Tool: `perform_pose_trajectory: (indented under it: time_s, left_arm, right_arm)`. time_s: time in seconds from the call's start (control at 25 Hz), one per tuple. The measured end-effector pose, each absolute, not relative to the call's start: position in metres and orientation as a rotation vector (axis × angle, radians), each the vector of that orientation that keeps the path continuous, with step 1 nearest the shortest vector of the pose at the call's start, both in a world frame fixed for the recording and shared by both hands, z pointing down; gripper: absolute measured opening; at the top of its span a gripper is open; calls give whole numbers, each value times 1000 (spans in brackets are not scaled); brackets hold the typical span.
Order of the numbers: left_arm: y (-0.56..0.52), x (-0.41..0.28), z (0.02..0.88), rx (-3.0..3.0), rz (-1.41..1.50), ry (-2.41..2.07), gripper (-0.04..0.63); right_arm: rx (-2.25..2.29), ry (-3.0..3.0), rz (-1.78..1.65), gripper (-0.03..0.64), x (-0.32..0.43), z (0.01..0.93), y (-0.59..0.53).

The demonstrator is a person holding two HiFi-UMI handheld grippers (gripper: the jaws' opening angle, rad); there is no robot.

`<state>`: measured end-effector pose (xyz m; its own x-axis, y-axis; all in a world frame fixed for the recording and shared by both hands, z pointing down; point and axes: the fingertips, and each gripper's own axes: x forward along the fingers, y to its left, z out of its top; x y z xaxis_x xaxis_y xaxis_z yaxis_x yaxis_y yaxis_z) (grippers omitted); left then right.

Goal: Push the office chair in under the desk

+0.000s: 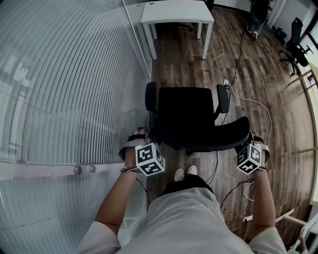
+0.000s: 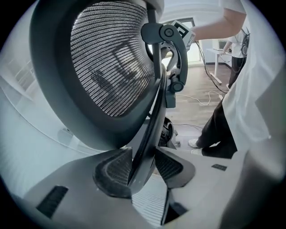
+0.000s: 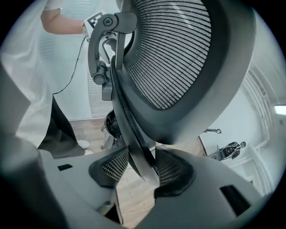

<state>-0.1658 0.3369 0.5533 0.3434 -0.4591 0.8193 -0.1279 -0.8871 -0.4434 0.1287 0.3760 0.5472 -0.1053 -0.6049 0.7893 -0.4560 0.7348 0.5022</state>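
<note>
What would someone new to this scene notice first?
A black office chair fills the middle of the wooden floor, with a person standing right behind it. The left gripper and right gripper each clamp a side edge of its mesh backrest. A white desk stands farther ahead, beside a ribbed glass wall on the left.

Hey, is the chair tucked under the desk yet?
Out. The chair stands short of the desk, with bare floor between them.
</note>
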Motion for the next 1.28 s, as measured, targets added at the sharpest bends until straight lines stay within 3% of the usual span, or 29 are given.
perform_pose_trajectory:
  time_s: [1.28]
  left_arm:
    - [292, -151, 555, -2280, -1588, 604, 179]
  right_arm:
    - [894, -1706, -204, 206, 144, 550, 334]
